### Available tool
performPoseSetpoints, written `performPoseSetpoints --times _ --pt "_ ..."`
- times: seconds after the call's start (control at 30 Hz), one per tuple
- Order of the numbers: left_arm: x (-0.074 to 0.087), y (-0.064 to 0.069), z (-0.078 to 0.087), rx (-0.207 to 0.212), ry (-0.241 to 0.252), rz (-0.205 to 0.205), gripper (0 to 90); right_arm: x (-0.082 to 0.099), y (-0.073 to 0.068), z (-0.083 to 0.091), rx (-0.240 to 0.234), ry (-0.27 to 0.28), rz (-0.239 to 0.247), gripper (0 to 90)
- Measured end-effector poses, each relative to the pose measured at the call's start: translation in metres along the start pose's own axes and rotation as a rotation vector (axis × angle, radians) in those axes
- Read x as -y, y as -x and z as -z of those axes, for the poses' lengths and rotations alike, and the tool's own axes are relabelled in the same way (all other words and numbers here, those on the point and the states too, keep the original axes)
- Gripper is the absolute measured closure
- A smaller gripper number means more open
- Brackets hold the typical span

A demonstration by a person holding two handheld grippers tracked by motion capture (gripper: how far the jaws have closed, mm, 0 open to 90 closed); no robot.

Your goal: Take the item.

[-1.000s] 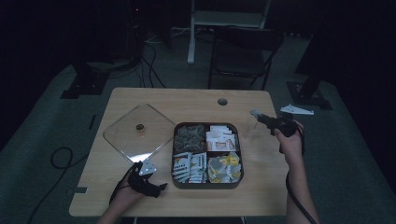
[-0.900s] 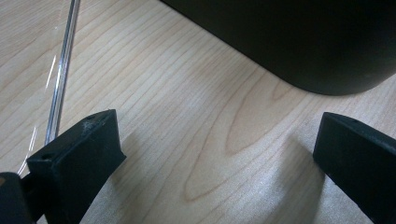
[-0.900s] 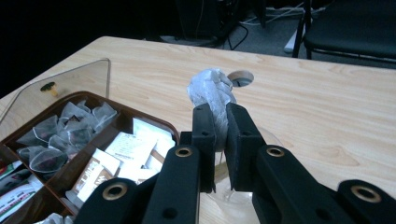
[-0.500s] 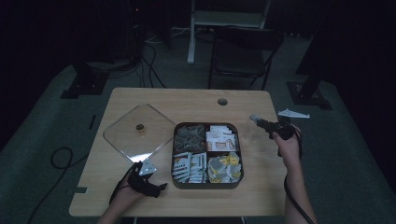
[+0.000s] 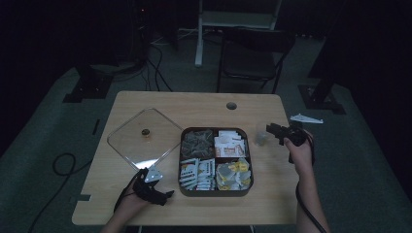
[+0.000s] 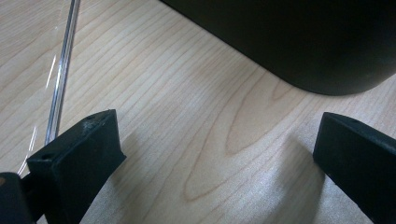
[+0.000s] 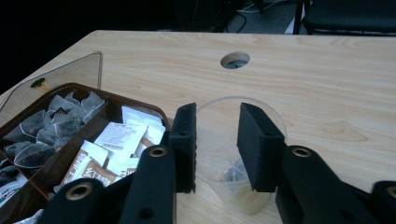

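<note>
A dark square tray (image 5: 179, 160) with four compartments holds tea bags and sachets. Right of it stands a clear plastic cup (image 5: 261, 140) with a tea bag (image 7: 236, 175) lying at its bottom. My right gripper (image 5: 273, 130) hovers just above the cup (image 7: 219, 154); its jaws have just been opening and stand apart (image 7: 217, 116), with nothing pinched between the pads. At the table's front left my left gripper (image 5: 165, 196) rests on the wood, open and empty (image 6: 217, 135), beside the tray's corner (image 6: 303, 42).
A clear square lid (image 5: 141, 143) with a small knob lies left of the tray, and its edge (image 6: 63, 70) runs close to my left jaw. A cable hole (image 5: 231, 105) sits in the far tabletop. A chair stands behind the table.
My right hand has edged a little toward the front, over the cup. My left hand and the tray have not moved.
</note>
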State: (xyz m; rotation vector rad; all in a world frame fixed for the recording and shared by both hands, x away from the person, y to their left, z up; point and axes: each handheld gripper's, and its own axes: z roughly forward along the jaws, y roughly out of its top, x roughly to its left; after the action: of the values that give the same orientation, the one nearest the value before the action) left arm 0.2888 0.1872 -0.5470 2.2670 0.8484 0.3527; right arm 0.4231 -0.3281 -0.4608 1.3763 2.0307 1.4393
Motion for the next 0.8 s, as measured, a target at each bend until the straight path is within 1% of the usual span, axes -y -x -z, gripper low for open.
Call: performPoseSetpoints --times 0.07,0.17,0.2,0.3,0.37,0.43,0.53,0.57,0.67,0.73,0.8 --pt "0.000 0.000 0.000 0.000 0.000 0.000 1.6 -0.001 -0.001 0.002 -0.006 0.012 0.002 61.6" --pt "0.000 0.000 0.000 0.000 0.000 0.000 1.6 -0.001 -0.003 0.002 -0.006 0.032 0.030 49.6" --pt "0.000 0.000 0.000 0.000 0.000 0.000 1.6 -0.001 -0.003 0.003 -0.010 0.046 0.040 46.4" --pt "0.000 0.000 0.000 0.000 0.000 0.000 1.6 -0.002 -0.004 0.006 -0.011 0.084 0.048 42.5" --pt "0.000 0.000 0.000 0.000 0.000 0.000 1.6 -0.002 -0.005 0.008 -0.021 0.104 0.049 38.2" --pt "0.000 0.000 0.000 0.000 0.000 0.000 1.6 -0.002 -0.007 0.010 -0.022 0.101 0.065 36.6" --pt "0.000 0.000 0.000 0.000 0.000 0.000 1.6 -0.001 -0.010 0.012 -0.026 0.097 0.093 32.0" --pt "0.000 0.000 0.000 0.000 0.000 0.000 1.6 -0.001 -0.010 0.012 -0.024 0.092 0.096 30.1" --pt "0.000 0.000 0.000 -0.001 0.000 0.000 1.6 0.001 -0.013 0.014 -0.039 0.089 0.100 27.4" --pt "0.000 0.000 0.000 0.000 0.000 0.000 1.6 0.003 -0.014 0.014 -0.042 0.088 0.101 22.7" --pt "0.000 0.000 0.000 0.000 0.000 0.000 1.6 0.005 -0.016 0.015 -0.040 0.078 0.112 22.6"
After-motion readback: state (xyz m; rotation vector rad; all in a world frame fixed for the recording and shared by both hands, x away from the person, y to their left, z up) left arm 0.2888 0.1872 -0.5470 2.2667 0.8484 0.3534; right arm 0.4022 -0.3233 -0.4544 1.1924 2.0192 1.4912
